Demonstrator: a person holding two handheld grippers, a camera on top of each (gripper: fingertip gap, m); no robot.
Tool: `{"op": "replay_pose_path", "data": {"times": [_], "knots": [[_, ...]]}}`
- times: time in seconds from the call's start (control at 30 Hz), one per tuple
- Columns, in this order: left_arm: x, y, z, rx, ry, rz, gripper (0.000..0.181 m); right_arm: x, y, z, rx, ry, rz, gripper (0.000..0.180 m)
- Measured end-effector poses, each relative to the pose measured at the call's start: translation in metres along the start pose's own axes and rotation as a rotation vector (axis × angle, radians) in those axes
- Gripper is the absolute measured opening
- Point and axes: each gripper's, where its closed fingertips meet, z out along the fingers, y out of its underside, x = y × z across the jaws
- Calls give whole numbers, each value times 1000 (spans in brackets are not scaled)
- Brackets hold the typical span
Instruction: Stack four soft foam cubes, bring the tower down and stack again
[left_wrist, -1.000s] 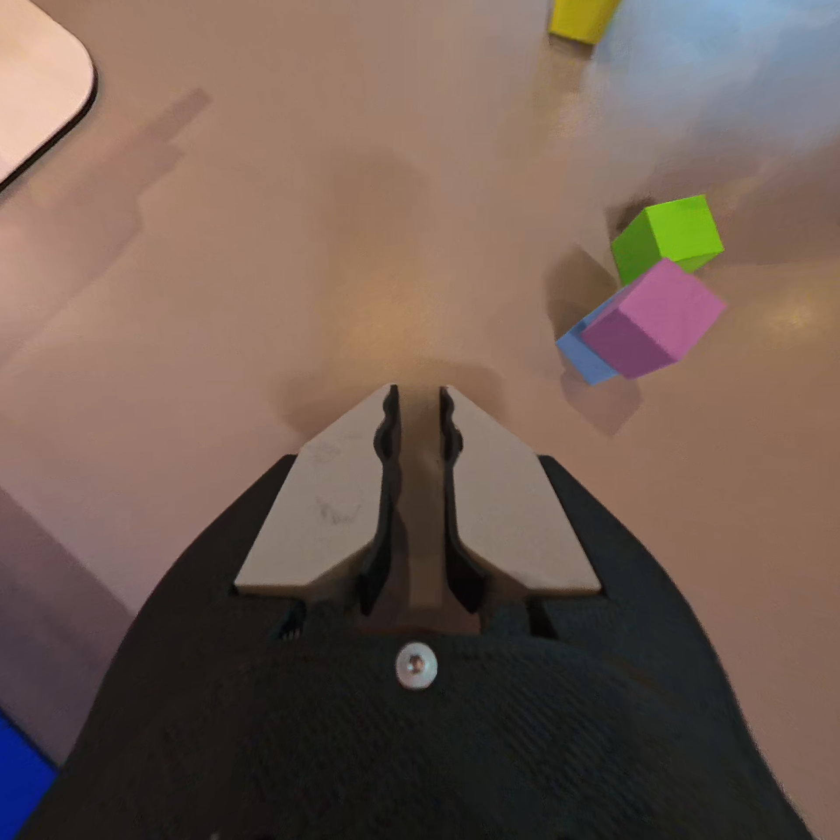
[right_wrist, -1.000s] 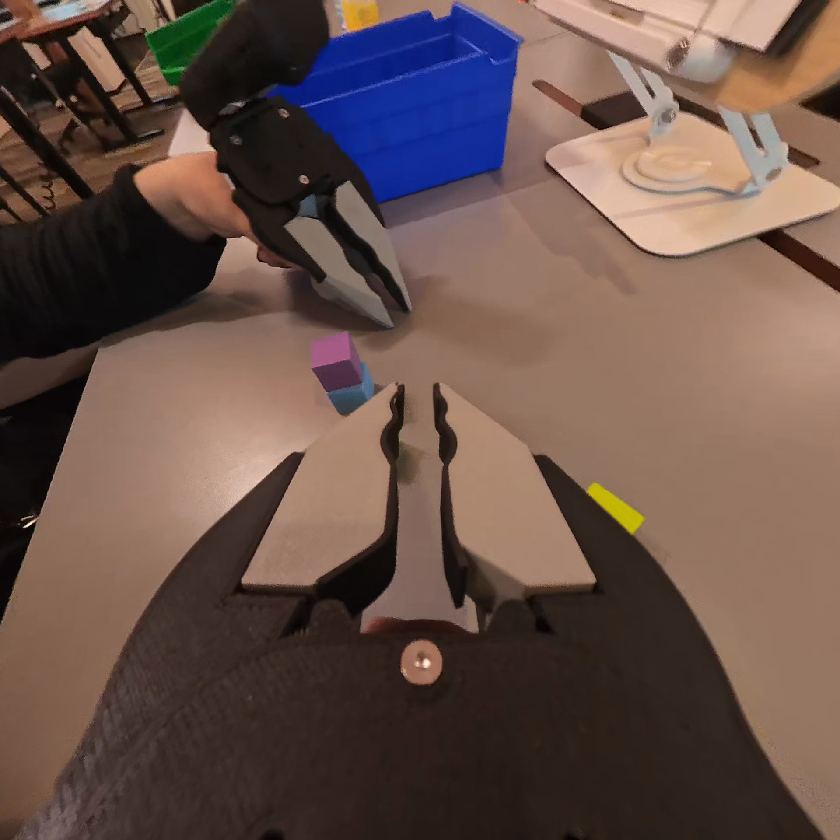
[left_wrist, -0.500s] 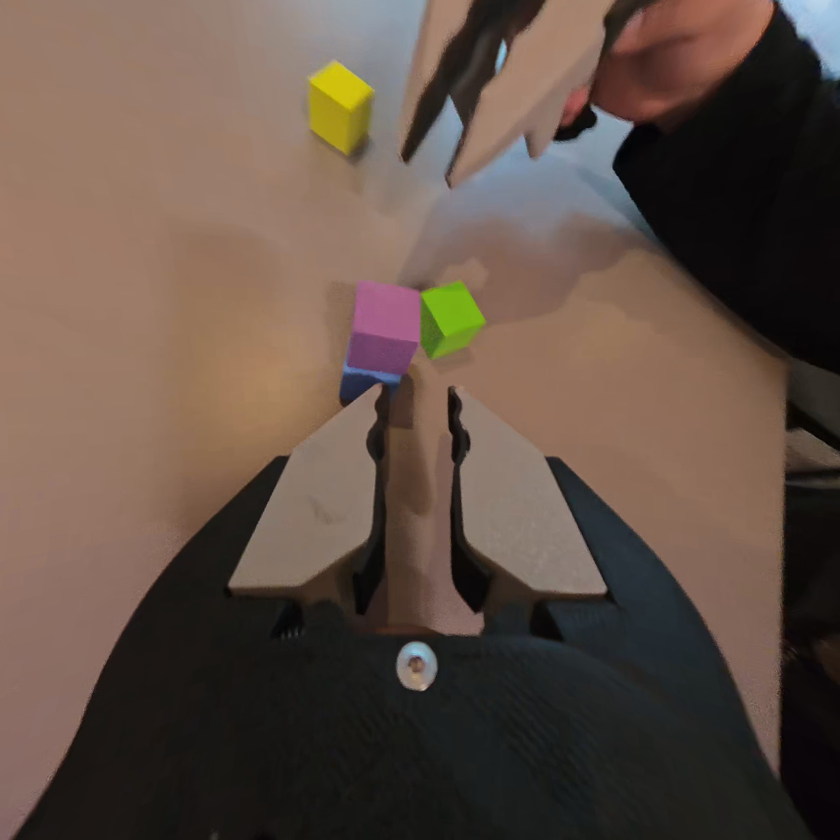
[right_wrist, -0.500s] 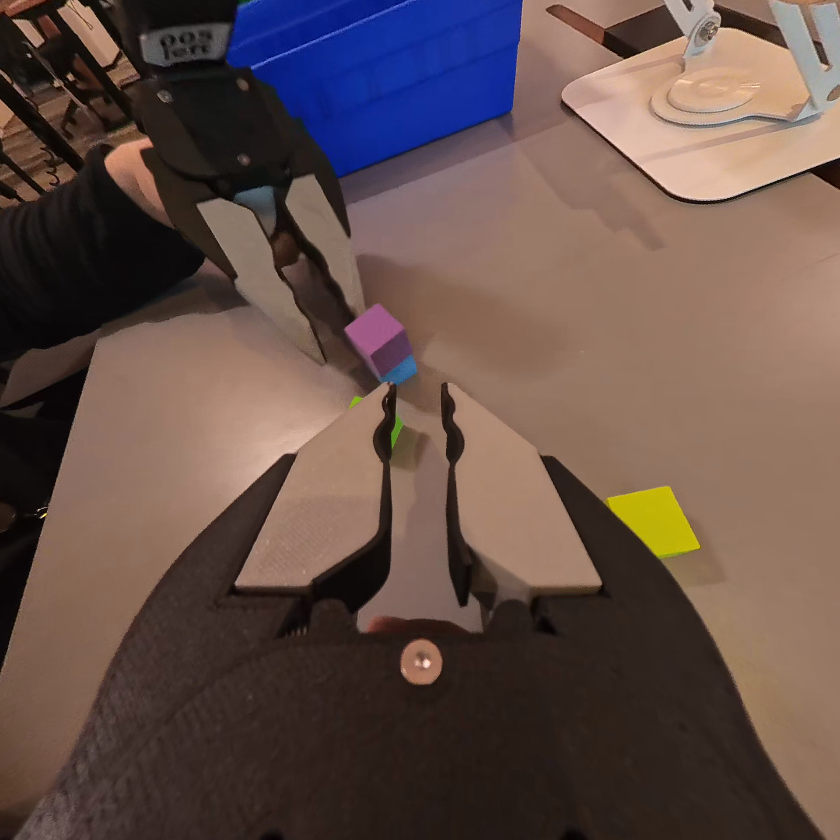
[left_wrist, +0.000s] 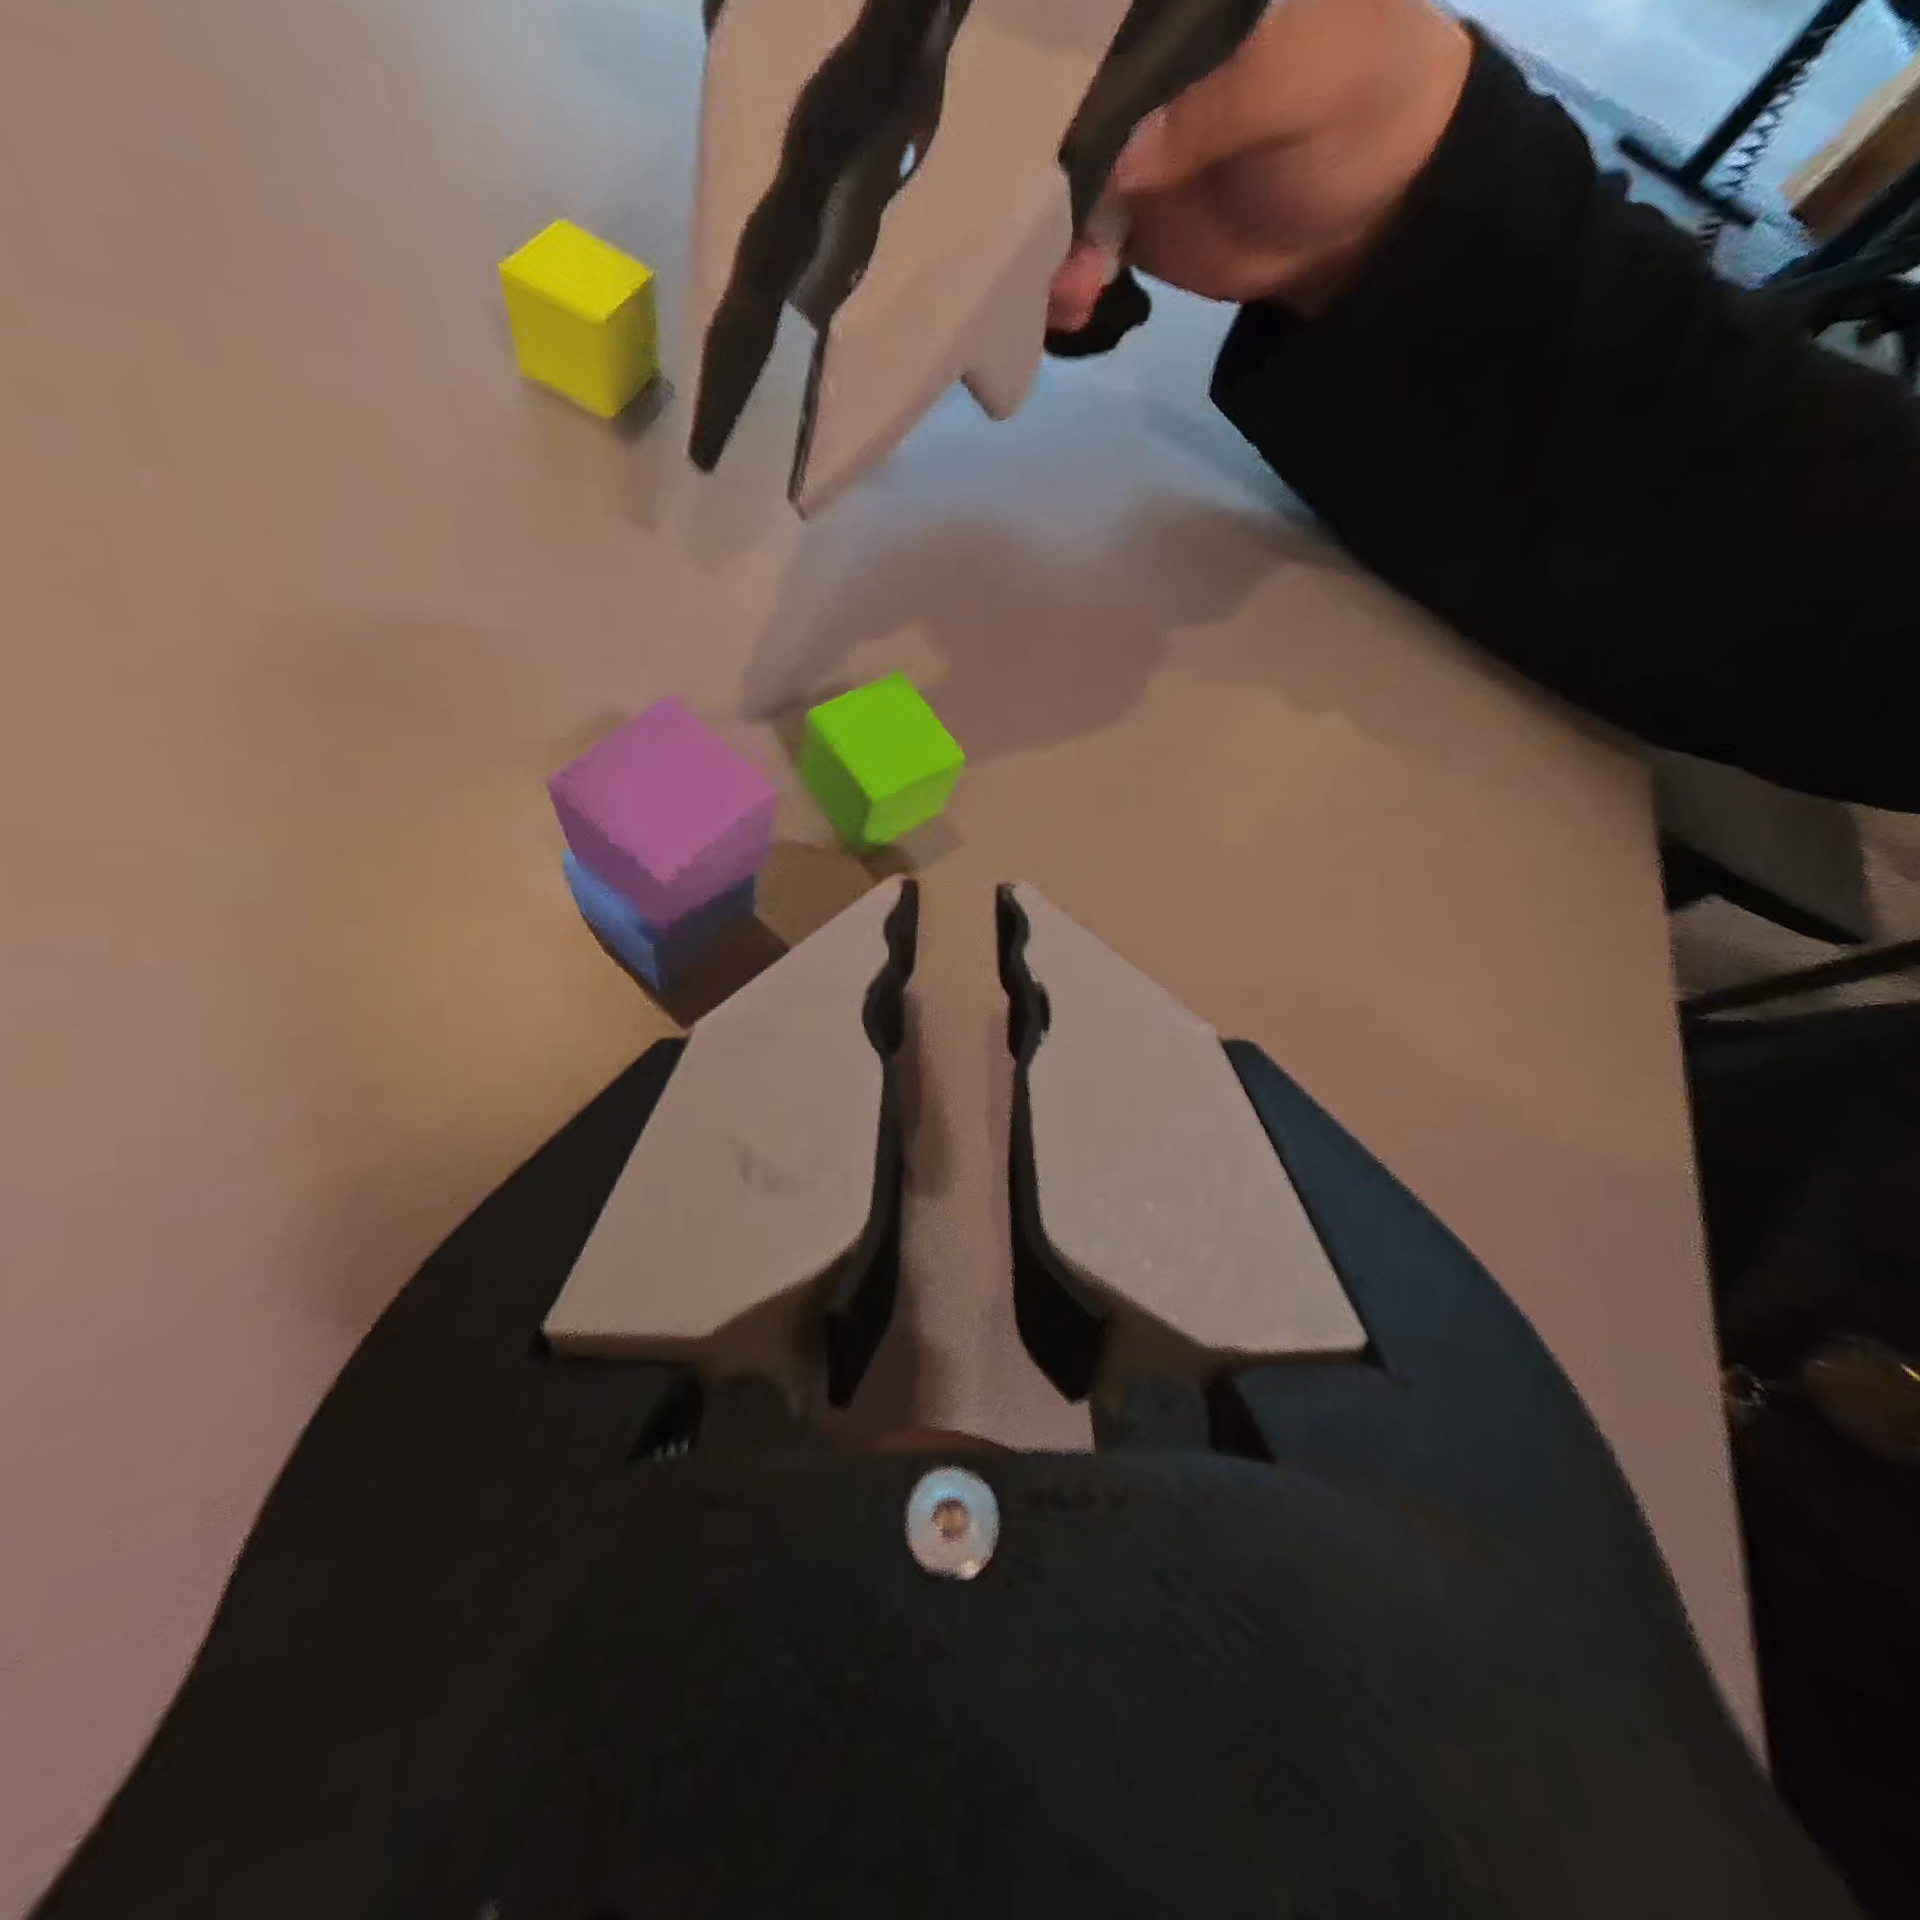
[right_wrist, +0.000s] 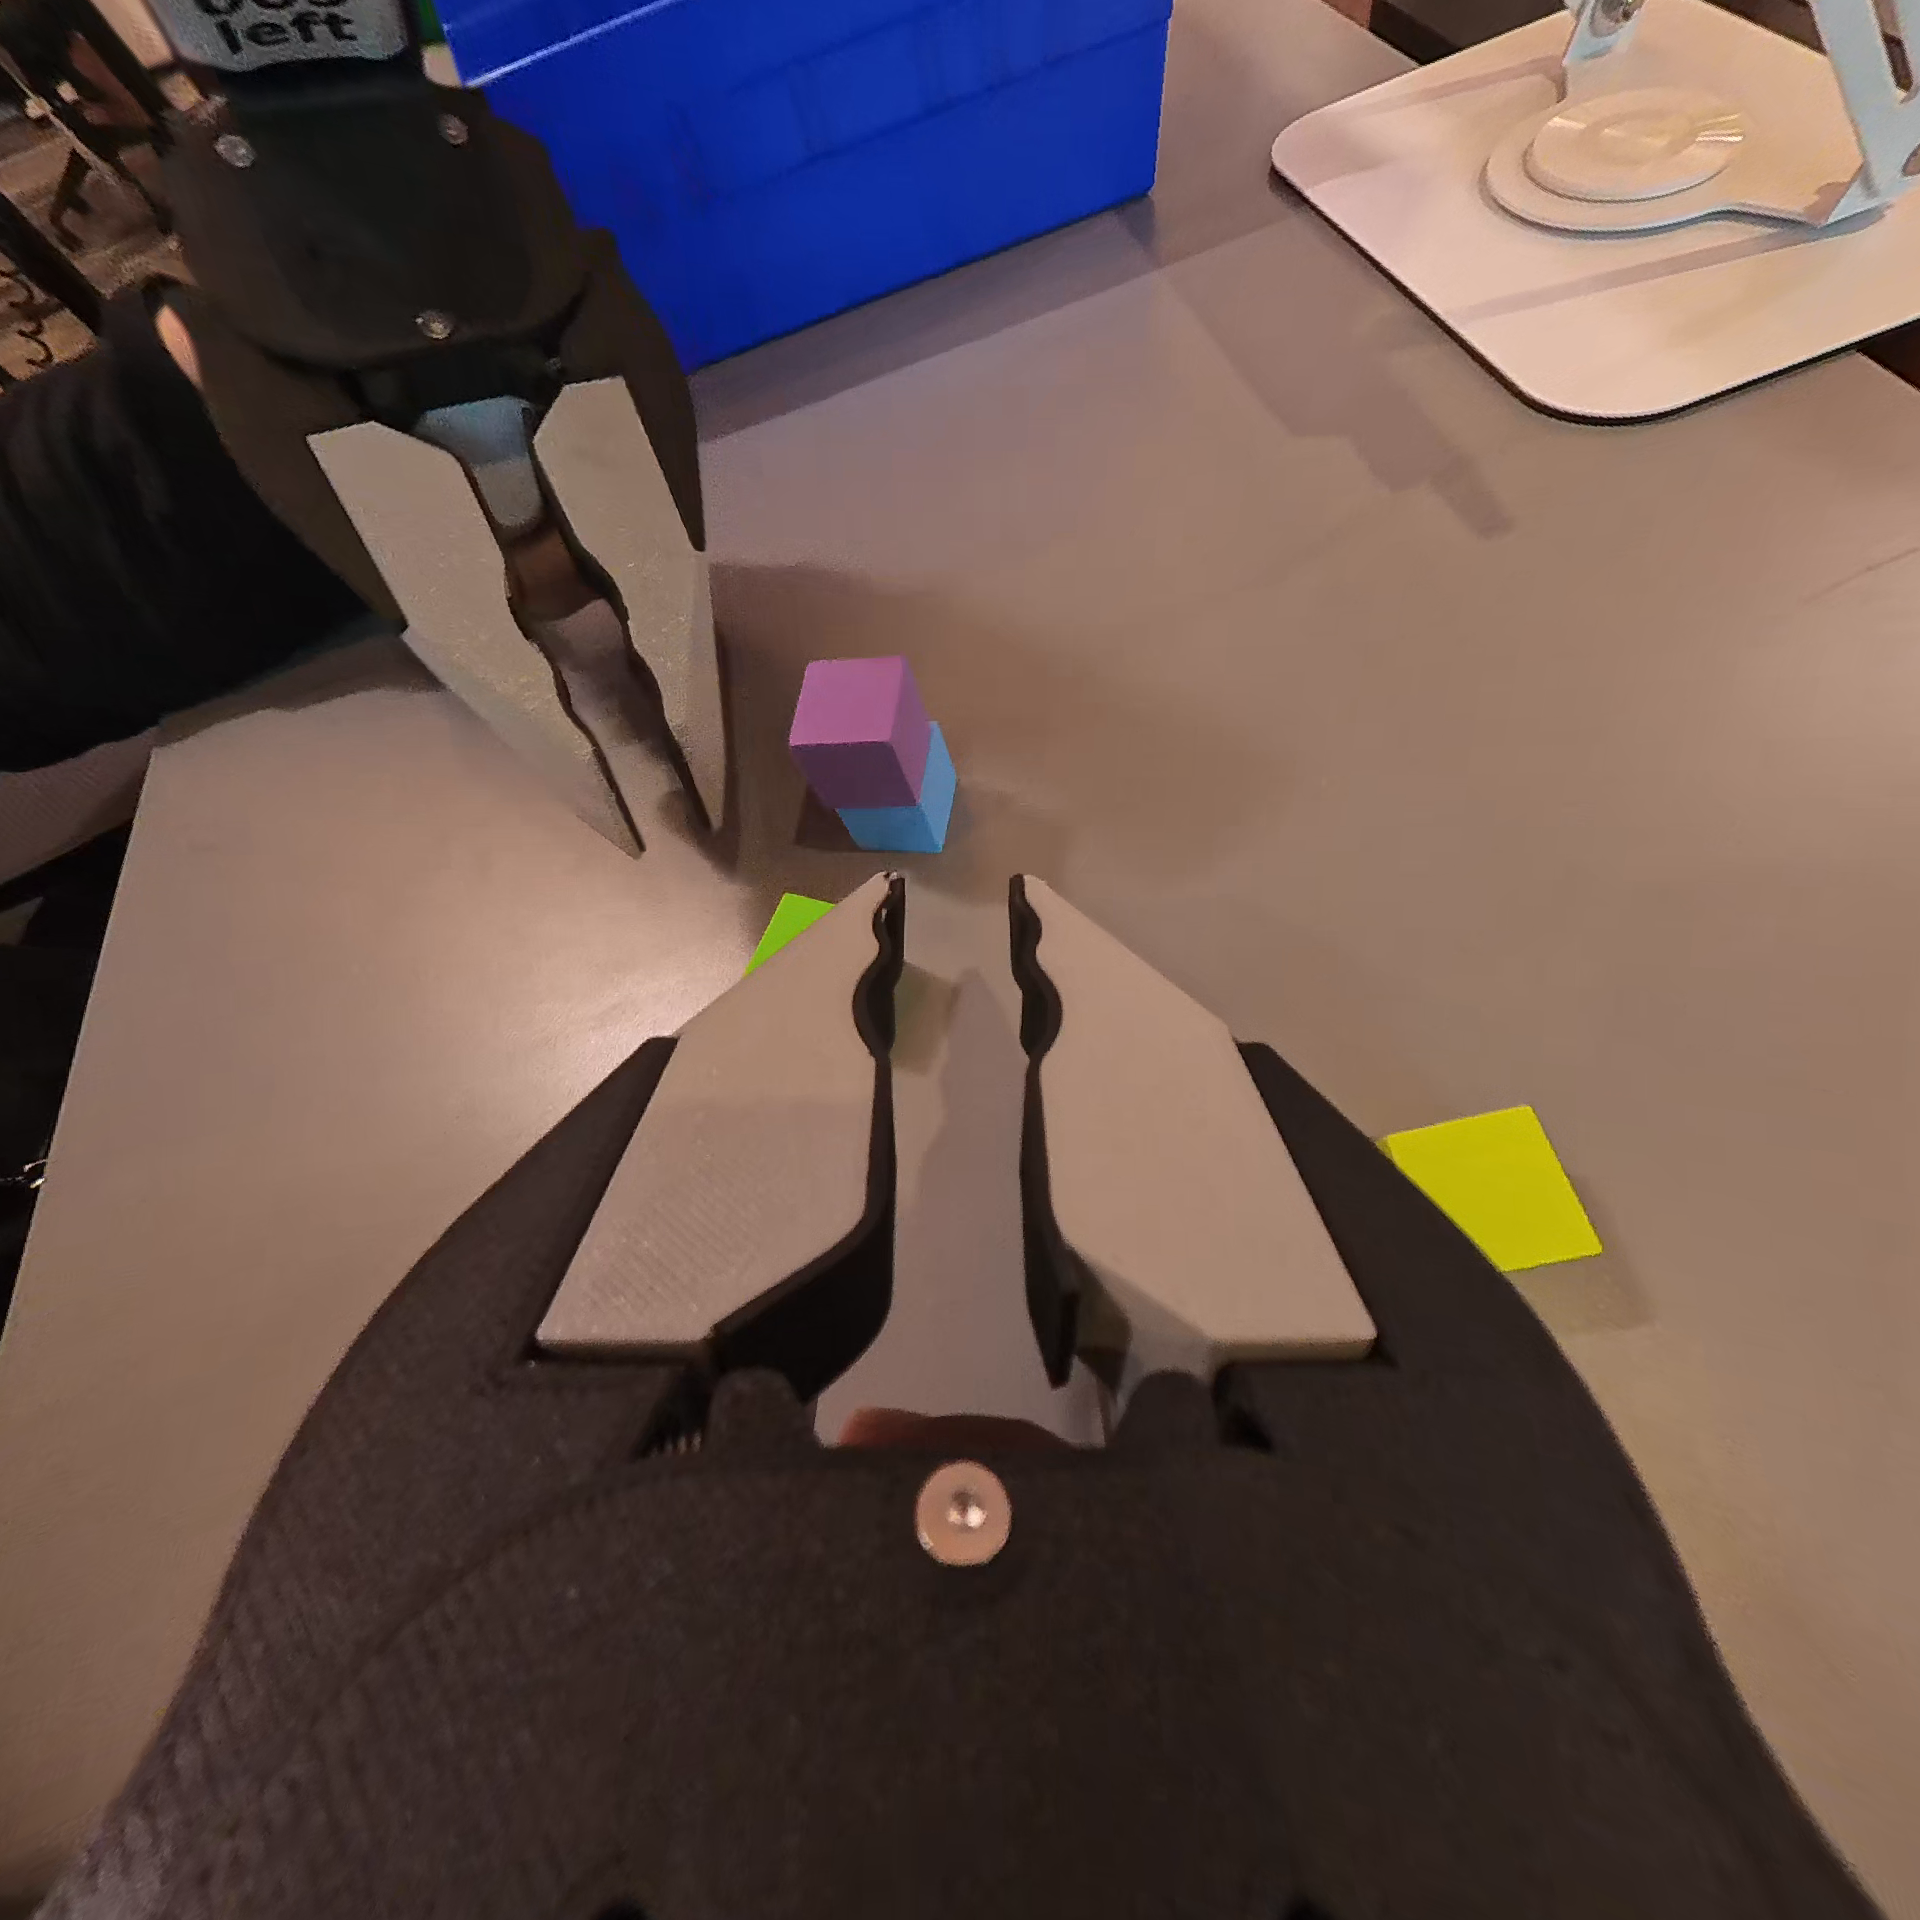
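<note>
A purple cube (left_wrist: 665, 800) sits askew on a blue cube (left_wrist: 623, 930). The pair also shows in the right wrist view, purple (right_wrist: 857, 727) on blue (right_wrist: 904, 816). A green cube (left_wrist: 881, 758) lies just right of them, and a yellow cube (left_wrist: 577, 317) lies farther off. My left gripper (left_wrist: 956, 894) is empty, its jaws a narrow gap apart, just short of the green cube. My right gripper (right_wrist: 954, 883) is empty and slightly open, over the green cube (right_wrist: 790, 925), which its left finger mostly hides. The yellow cube (right_wrist: 1491, 1184) lies to its right.
A blue bin (right_wrist: 831, 135) stands behind the cubes. A white stand base (right_wrist: 1558, 291) is at the back right. The table edge (left_wrist: 1683, 1039) runs close on the right of the left view. A hand and black sleeve (left_wrist: 1558, 468) hold the right gripper (left_wrist: 758, 478). The tips of one gripper are about 8 centimeters away from the tips of the other. Measured from the fingertips, the yellow cube (left_wrist: 577, 317) is 9 centimeters or so from the right gripper and 15 centimeters from the left.
My left gripper swung towards the cubes and came down beside the purple-on-blue pair. My right gripper moved forward over the green cube, its jaws slightly wider. The cubes have not moved.
</note>
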Motion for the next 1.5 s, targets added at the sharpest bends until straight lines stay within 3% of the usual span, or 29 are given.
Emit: {"op": "replay_pose_path", "data": {"times": [0.2, 0.33, 0.7, 0.93, 1.07, 1.17, 1.27, 1.5], "knots": [[-71, -23, -22, 99, -542, 117, 11, 0, -1, 0, 2, 2, -2, 17], [-67, -28, -27, 137, -529, 115, 10, 0, 0, 1, 0, 2, 0, 17], [-88, 21, -13, -68, -495, -46, 25, -7, 4, 5, -26, -38, -2, 20], [-90, 24, -13, -64, -463, -92, 27, -45, 2, 7, -38, -197, -84, 24], [-89, 24, -12, -74, -472, -61, 26, -107, 10, 9, -97, -497, -142, 19], [-89, 24, -12, -72, -468, -65, 25, -104, 37, 29, -281, -407, -220, 17], [-88, 24, -12, -72, -466, -65, 25, -49, 33, 44, -298, -82, -247, 18], [-88, 24, -12, -72, -468, -63, 25, -15, -54, -22, 245, 60, -125, 13]]}}
